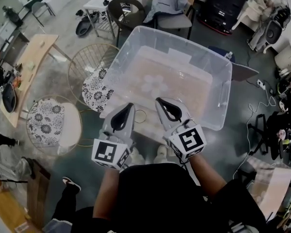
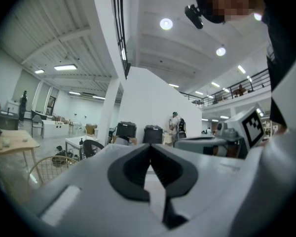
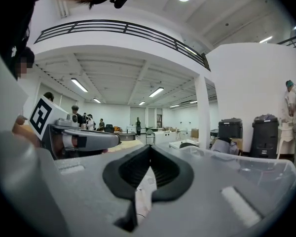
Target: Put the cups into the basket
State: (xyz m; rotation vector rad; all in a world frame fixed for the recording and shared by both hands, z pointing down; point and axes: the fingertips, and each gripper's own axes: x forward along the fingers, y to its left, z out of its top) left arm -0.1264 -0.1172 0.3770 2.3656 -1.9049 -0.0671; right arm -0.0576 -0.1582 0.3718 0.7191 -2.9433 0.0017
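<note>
Basket: no cups seen inside or nearby. Left gripper, right gripper: both closed, empty, held at its near edge. Task judged unstarted.

bright ceiling lights | fisheye edges dark | foreground soft

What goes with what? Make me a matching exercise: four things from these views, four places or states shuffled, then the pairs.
1 plastic bin
2 left gripper
3 nearest floral cushion
4 table

a fingers shut, nothing between
b far left, pale top
c see-through, straight ahead
d on a round wire chair

Pairs: 1-c, 2-a, 3-d, 4-b
</note>
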